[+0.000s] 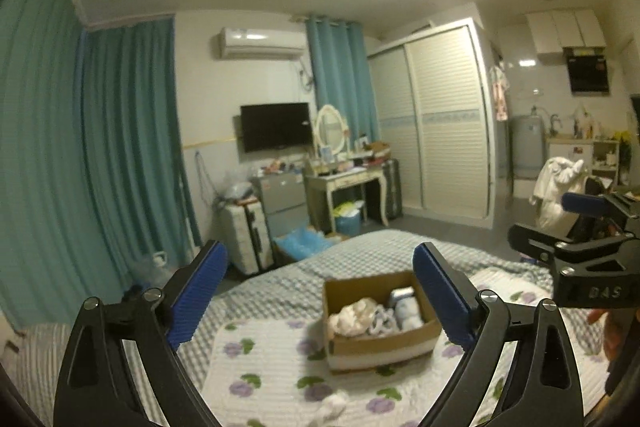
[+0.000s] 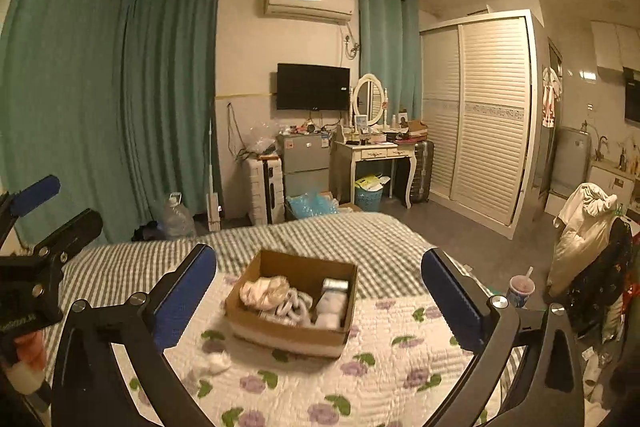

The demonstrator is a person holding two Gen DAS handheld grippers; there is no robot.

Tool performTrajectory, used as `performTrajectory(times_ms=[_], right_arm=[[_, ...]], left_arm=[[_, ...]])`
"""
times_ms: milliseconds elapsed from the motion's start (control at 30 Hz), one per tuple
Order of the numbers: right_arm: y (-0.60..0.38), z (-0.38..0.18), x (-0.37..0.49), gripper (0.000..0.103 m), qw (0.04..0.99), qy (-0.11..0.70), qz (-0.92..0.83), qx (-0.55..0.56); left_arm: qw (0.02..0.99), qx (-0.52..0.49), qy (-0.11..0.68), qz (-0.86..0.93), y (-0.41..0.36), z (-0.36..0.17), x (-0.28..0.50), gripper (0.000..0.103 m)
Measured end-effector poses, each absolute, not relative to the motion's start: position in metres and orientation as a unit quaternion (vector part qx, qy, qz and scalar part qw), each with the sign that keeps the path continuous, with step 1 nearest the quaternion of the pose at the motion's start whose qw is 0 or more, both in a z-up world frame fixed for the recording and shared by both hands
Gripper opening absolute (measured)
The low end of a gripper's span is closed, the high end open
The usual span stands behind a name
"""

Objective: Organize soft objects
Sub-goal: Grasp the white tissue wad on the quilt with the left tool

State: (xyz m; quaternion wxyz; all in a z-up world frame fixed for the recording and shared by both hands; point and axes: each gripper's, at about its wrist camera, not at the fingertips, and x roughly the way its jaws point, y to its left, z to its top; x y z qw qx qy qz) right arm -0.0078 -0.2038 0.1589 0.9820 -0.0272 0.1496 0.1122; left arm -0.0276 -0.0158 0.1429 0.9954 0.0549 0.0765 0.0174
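The left tongs are hanging released above the bed, blue pads spread wide and gripping nothing. The right tongs are likewise gaping apart, empty, with the left tongs showing at nine o'clock in the right wrist view and the right tongs at three o'clock in the left wrist view.

Framed between both pairs of pads, a cardboard box is sitting on a floral quilt laid over a grey striped bedspread. Inside the box, a cream bundle of soft fabric is lying at its nine o'clock side, with white rolled soft items packed at three o'clock; what lies between them is too blurred to name. One white soft wad is resting loose on the quilt, outside the box, toward seven o'clock from it.

Beyond the bed at twelve o'clock, a wall television, a dressing table with an oval mirror and a louvred wardrobe are standing along the far wall.
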Motion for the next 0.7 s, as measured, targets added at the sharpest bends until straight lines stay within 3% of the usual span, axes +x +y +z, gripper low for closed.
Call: performTrajectory(times_ms=[400,700], right_arm=[[-0.184,0.014,0.005,0.103,0.967,0.233,0.106,0.014],[-0.161,-0.065,0.048,0.103,0.952,0.289,0.097,-0.038]], left_arm=[[0.983,0.004,0.185,0.022,0.012,0.013,0.007,0.096],[0.958,0.016,0.287,0.008,0.012,-0.075,0.058,0.096]])
